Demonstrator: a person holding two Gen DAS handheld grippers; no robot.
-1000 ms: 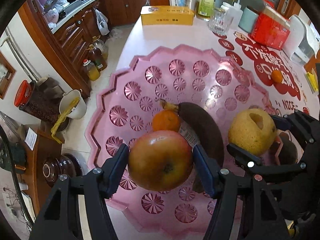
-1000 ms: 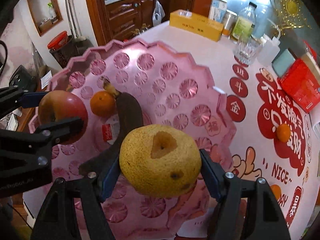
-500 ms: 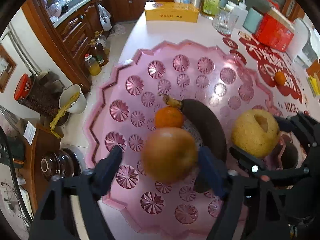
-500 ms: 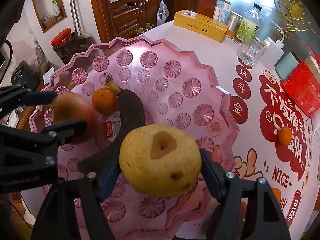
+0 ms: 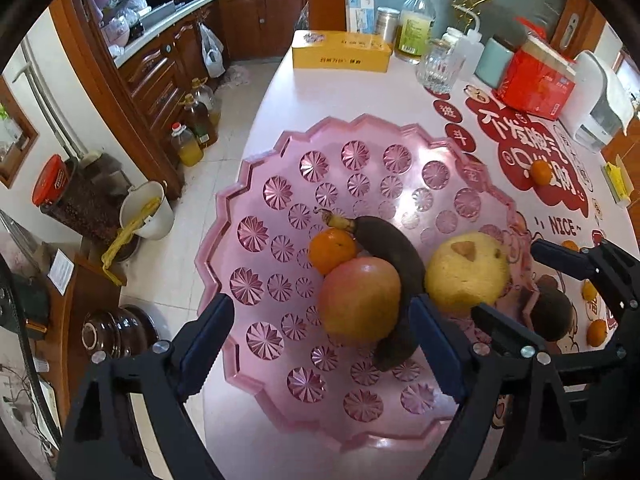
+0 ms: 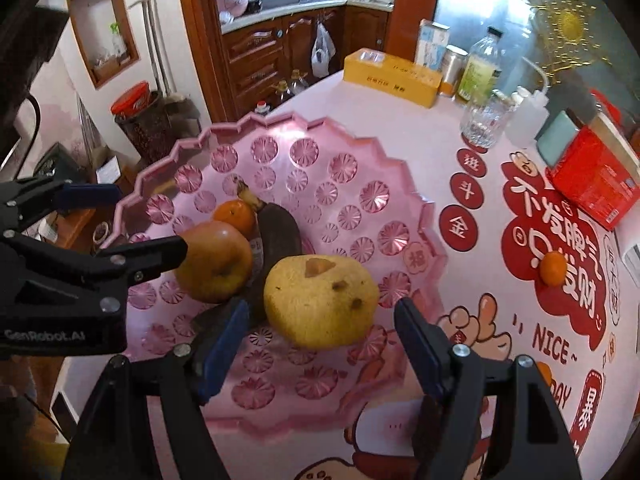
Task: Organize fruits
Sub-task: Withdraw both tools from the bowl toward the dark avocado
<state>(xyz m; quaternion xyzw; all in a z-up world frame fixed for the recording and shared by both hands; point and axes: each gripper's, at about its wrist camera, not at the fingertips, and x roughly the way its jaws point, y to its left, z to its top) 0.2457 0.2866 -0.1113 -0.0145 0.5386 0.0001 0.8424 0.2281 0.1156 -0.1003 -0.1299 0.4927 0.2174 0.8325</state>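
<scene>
So here's where I'm at with the fruit sorting: the scalloped pink plastic tray [image 5: 256,184] with the cut-star pattern has four pieces in it, bunched together near the middle, namely a small round orange tangerine [image 5: 331,250], an overripe, nearly black banana [image 5: 390,252], a red-yellow apple [image 5: 360,298] leaning against both of those, and a big yellow pear with brown spots [image 6: 320,300] lying on the banana's other side. My left gripper [image 5: 320,352] is spread wide with nothing between its blue pads, the apple sitting free just ahead of it. My right gripper [image 6: 320,336] is open too, the pear resting on the tray with a gap to each pad, so I'd call both of those placed. What's left, as far as I can see: another loose orange tangerine [image 6: 553,267] out on the red-and-white printed table mat [image 6: 520,216], well apart from the tray, plus a dark brownish round fruit [image 5: 550,316] just outside the tray's rim that I can't identify. There are orange blobs near the mat's edge too, but I can't tell if they're real fruit or printed. I'd say a bit over halfway, and the tray has plenty of bare room for the rest
</scene>
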